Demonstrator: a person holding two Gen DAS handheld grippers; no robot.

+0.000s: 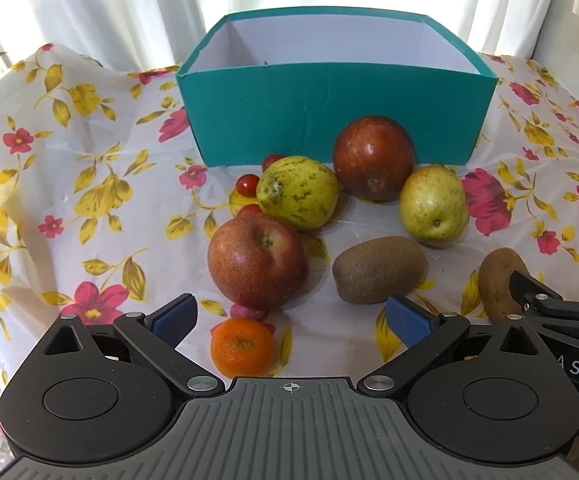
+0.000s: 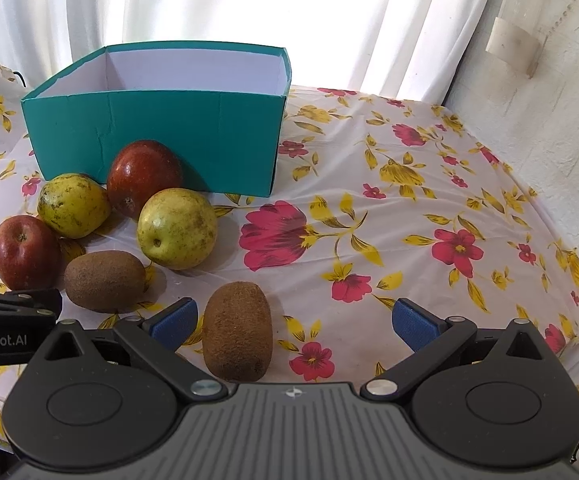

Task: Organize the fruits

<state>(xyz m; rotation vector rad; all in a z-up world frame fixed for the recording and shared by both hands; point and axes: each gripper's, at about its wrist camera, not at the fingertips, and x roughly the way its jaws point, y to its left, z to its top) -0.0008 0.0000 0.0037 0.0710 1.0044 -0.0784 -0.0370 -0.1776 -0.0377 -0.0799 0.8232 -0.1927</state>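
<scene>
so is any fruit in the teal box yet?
No, in the left wrist view the teal box shows only bare white walls, though its floor is hidden.

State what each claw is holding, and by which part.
Nothing is held. The left claw is open over the tangerine; the right claw is open around a kiwi, not clamped.

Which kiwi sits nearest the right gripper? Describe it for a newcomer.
Start at the teal box at the back of the floral tablecloth, then come forward past the apples and pears. The kiwi stands on end between the open right gripper's fingers; the other kiwi lies sideways, farther left.
</scene>
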